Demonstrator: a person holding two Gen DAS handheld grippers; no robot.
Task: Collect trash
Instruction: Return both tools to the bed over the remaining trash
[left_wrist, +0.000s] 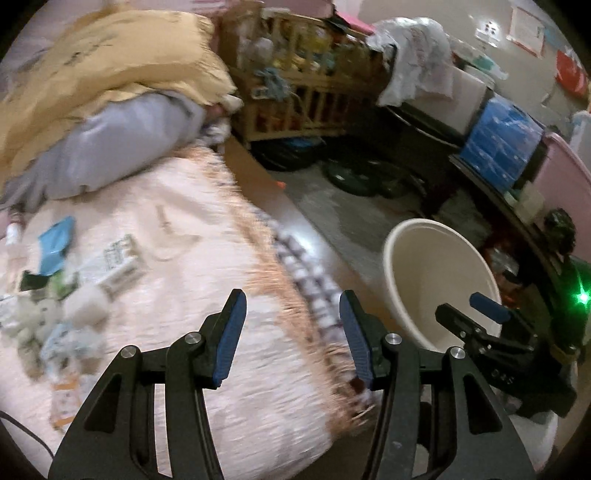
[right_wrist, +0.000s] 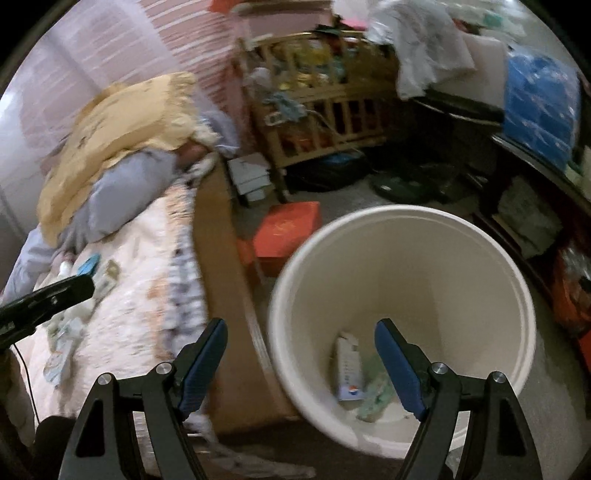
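Several pieces of trash (left_wrist: 74, 280) lie scattered on the pink bedspread (left_wrist: 207, 266) at the left: a blue packet (left_wrist: 57, 243), white wrappers and small boxes. A white bucket (right_wrist: 402, 314) stands on the floor beside the bed, holding a white carton (right_wrist: 349, 365) and a greenish wrapper (right_wrist: 376, 395). My left gripper (left_wrist: 291, 336) is open and empty over the bed's edge. My right gripper (right_wrist: 301, 365) is open and empty, above the bucket's near rim. The right gripper also shows in the left wrist view (left_wrist: 476, 314) by the bucket (left_wrist: 436, 280).
A yellow pillow (left_wrist: 110, 62) and grey bedding (left_wrist: 122, 144) lie at the head of the bed. A wooden crib (right_wrist: 325, 114) full of things stands behind. A red box (right_wrist: 288, 229) and dark bags lie on the floor. Cluttered shelves run along the right.
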